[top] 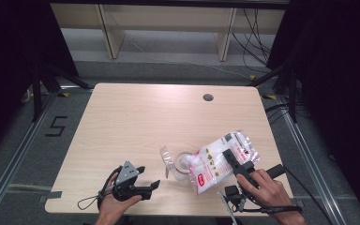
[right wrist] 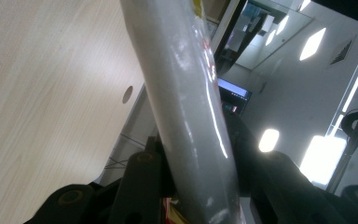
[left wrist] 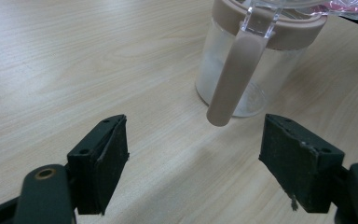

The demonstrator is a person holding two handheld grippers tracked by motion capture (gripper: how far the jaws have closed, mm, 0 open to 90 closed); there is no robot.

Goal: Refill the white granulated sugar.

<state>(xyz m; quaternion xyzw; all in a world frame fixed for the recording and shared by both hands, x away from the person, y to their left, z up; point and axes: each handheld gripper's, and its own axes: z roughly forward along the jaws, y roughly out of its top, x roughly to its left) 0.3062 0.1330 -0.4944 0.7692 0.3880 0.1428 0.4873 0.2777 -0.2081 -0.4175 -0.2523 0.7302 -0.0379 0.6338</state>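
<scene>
On the desk (top: 136, 117), lower right of the high view, your right tongs (top: 228, 158) pinch the soft, slippery plastic bag (top: 218, 161) tilted over the clear jar (top: 183, 164); grip its gathered edge. Your left tongs (top: 150, 186) gape empty.

light wooden table (top: 136, 122) with rounded corners, seen from above; a round cable hole (top: 208, 97) sits near its far right edge. a clear glass jar (top: 183, 164) with a beige rim stands upright on the near right part of the top, its transparent lid (top: 167, 158) swung open to the left; in the left gripper view the jar (left wrist: 242, 70) rests directly on the wood grain. a white plastic bag (top: 218, 160) with red print lies beside the jar on its right, its lower end over the jar's mouth. the table stands on grey floor (top: 33, 164) marked with a black "5" (top: 56, 126).
</scene>
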